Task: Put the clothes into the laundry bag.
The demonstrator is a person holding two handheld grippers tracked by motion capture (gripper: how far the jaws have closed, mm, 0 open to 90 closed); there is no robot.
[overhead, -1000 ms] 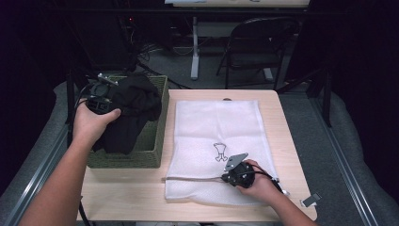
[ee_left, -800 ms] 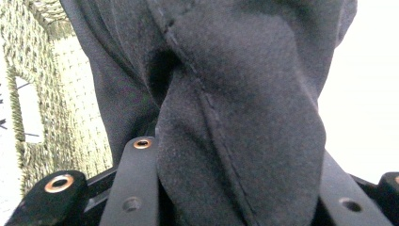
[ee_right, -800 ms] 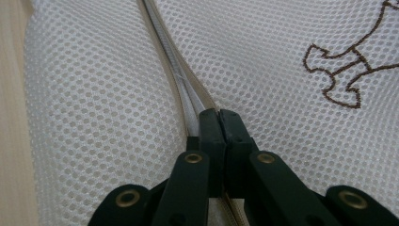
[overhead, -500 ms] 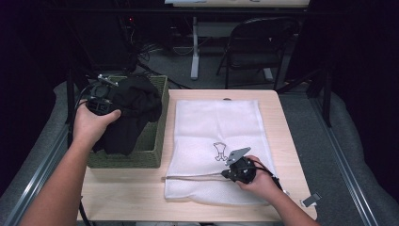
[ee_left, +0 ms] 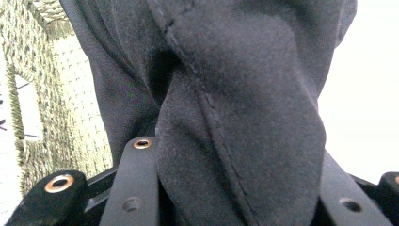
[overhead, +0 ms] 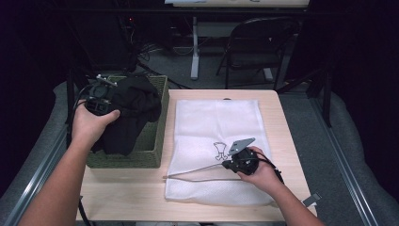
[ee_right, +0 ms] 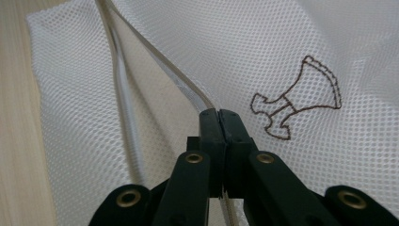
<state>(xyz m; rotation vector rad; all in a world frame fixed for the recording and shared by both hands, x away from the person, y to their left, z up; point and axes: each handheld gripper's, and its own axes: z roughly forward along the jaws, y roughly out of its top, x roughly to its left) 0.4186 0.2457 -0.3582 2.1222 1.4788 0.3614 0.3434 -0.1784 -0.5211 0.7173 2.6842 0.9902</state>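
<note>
A black garment [overhead: 129,110] hangs over a green woven basket [overhead: 157,141] at the table's left. My left gripper [overhead: 113,101] is shut on it; in the left gripper view its dark folds [ee_left: 244,103] bulge between the two jaws of my left gripper [ee_left: 235,157]. A white mesh bag [overhead: 221,117] with a small brown emblem [overhead: 220,149] lies flat on the table. Over the bag's near part my right gripper [overhead: 225,165] is shut on the upper strip of the bag's mouth [ee_right: 155,61], pinched at the gripper's [ee_right: 219,115] tips and raised off the lower layer.
The wooden table [overhead: 282,117] has bare strips to the right of the bag and along the front. A small grey item [overhead: 311,199] lies at the front right edge. A folding chair [overhead: 259,42] and a desk leg [overhead: 194,47] stand behind the table.
My right hand has risen a little and drawn the bag's mouth edge up with it, so the mouth gapes more. The left hand and the garment have stayed where they were.
</note>
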